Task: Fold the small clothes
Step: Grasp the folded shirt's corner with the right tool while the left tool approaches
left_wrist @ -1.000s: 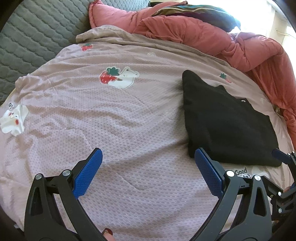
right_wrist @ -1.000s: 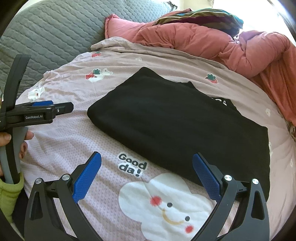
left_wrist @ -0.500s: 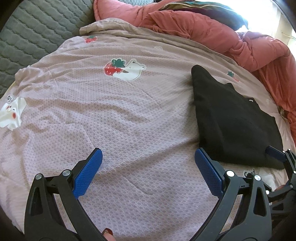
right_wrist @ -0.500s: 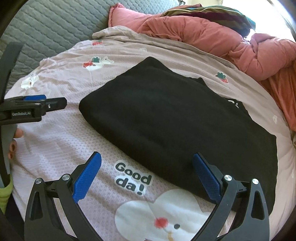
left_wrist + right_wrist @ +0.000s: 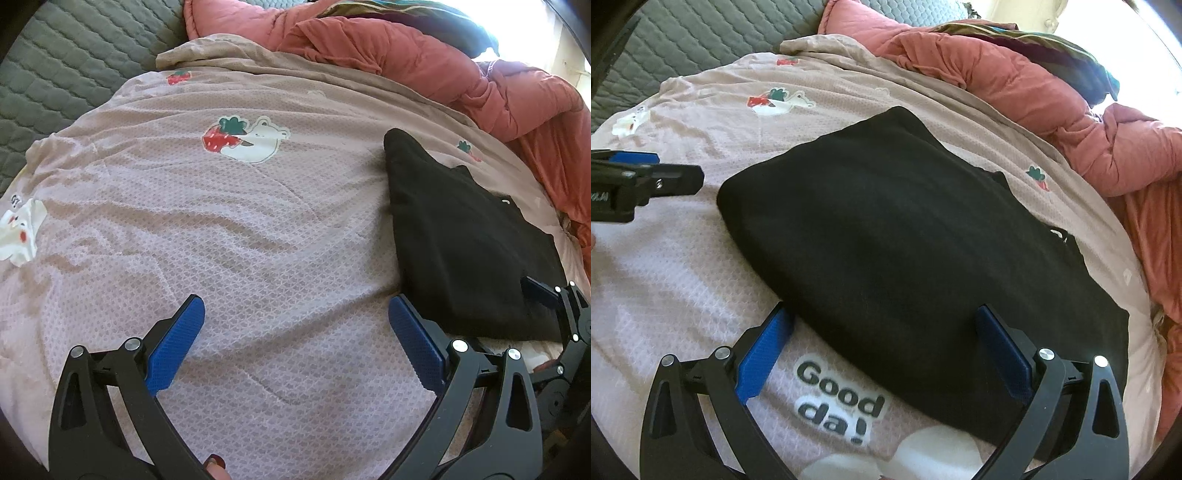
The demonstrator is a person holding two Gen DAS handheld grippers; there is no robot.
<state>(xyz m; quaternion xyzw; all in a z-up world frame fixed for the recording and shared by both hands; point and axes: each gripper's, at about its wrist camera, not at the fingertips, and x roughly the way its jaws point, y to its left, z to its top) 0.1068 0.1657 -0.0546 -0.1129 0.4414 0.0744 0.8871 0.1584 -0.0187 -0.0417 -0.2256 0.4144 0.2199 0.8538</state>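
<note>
- Black garment (image 5: 905,251): folded, flat on the bed; fills centre of right wrist view, runs from upper centre to lower right. In left wrist view (image 5: 465,240) it sits at right side of frame. Small white mark near its right edge, too small to read.
- Right gripper (image 5: 884,350): wide open, nothing between the blue pads (image 5: 762,354). Bottom of frame; near fold of garment lies between the two fingers. Right pad is over the black cloth, left pad at its edge over the sheet. Contact w/ cloth: can't tell.
- Left gripper (image 5: 295,343): wide open, empty. Bottom of left wrist view, over bare sheet; right finger just beside garment's lower left corner, not on it. Also seen side-on at left edge of right wrist view (image 5: 646,181), apart from garment.
- Pink bedsheet (image 5: 221,240): textured weave, lightly creased, covers the bed. Prints: strawberry-and-bear patch (image 5: 243,138) upper centre; "Good da!" lettering (image 5: 838,398) bottom centre of right wrist view, partly under the garment, white cloud shape below it.
- Red quilt (image 5: 1052,99): bunched, upper right in both views, beyond the sheet.
- Grey quilted cover (image 5: 55,66): upper left.
- Dark multicolour cloth (image 5: 1052,40): on top of quilt, top right, partly washed out by glare.
</note>
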